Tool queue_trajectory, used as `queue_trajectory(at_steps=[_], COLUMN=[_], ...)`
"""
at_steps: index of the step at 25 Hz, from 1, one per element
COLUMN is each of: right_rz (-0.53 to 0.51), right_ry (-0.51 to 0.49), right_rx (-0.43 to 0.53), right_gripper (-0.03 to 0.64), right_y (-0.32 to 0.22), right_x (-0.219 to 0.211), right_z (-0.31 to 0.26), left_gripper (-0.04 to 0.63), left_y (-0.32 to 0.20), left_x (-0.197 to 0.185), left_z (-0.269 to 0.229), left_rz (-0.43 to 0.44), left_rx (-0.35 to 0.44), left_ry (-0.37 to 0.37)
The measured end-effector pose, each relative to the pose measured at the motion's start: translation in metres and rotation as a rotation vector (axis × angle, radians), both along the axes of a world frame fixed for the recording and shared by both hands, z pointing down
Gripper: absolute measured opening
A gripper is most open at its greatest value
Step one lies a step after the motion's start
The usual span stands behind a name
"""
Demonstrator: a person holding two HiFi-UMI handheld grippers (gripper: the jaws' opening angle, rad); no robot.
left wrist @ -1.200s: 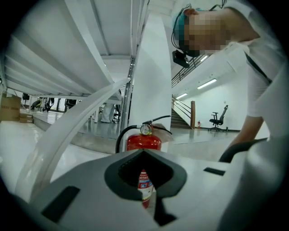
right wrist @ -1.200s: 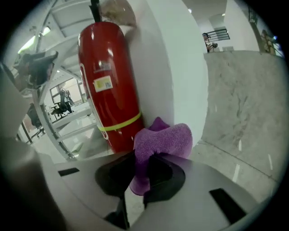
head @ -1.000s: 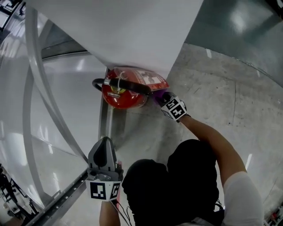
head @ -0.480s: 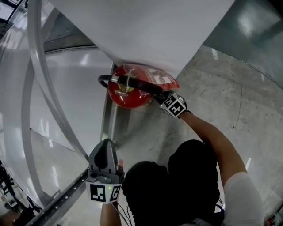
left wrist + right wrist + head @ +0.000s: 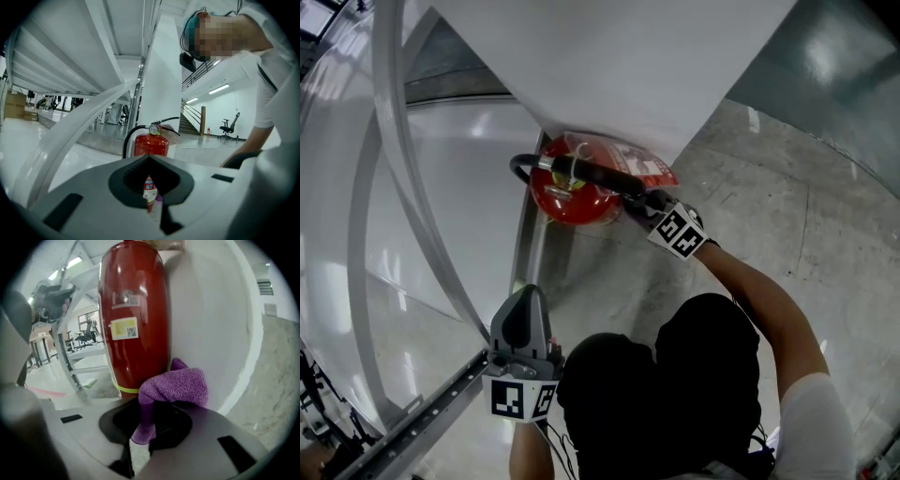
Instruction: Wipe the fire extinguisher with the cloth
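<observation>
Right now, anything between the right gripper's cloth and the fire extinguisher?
Nothing visible. The right gripper is shut on the purple cloth, which sits right at the lower side of the red fire extinguisher. Whether they actually touch can't be confirmed. The white column stands behind them, not between.

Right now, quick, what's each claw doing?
Left claw: closed, holding nothing.
Right claw: closed on the purple cloth, low beside the fire extinguisher.

Fire extinguisher (image 5: 572,192): white pillar (image 5: 619,66) tight behind; curved white rails (image 5: 398,159) crowd its left; right gripper (image 5: 636,202) with purple cloth (image 5: 176,385) at its right flank; concrete floor (image 5: 787,216) beyond lies open.
</observation>
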State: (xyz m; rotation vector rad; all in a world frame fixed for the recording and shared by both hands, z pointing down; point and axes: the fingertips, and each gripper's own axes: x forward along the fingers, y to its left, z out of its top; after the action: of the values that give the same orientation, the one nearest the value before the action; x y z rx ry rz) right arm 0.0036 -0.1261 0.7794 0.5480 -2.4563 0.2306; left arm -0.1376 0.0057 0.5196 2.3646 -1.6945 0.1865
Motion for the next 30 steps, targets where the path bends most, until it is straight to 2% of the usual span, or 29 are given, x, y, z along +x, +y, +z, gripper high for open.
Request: queue_trajectory(at_steps=[5,11,18,30], right_rz=[-0.091,-0.14,-0.126,-0.212], right_ry=[0.013,-0.012,-0.119,-0.252], right_rx=[0.082,0.129,0.104,0.176], right_gripper=[0.057,0.057,0.057,0.057], right_y=[0.009,0.017,0.029,0.052], right_x=[0.001,-0.001,-0.006,-0.02], right_z=[-0.038,-0.085,-0.134,-0.205], left_gripper=[0.005,0.005,0.005,0.005], left_y=[-0.002,-0.007,-0.006,-0.007], left_x=[0.007,0.012,0.017,0.021], left_z=[0.002,0.008,0.01,0.019], left_rz=[0.012,0.027,0.045,0.049], left_rx=[-0.001,-0.008,-0.007,-0.017], left_ry=[0.016,0.021,0.024,0.056])
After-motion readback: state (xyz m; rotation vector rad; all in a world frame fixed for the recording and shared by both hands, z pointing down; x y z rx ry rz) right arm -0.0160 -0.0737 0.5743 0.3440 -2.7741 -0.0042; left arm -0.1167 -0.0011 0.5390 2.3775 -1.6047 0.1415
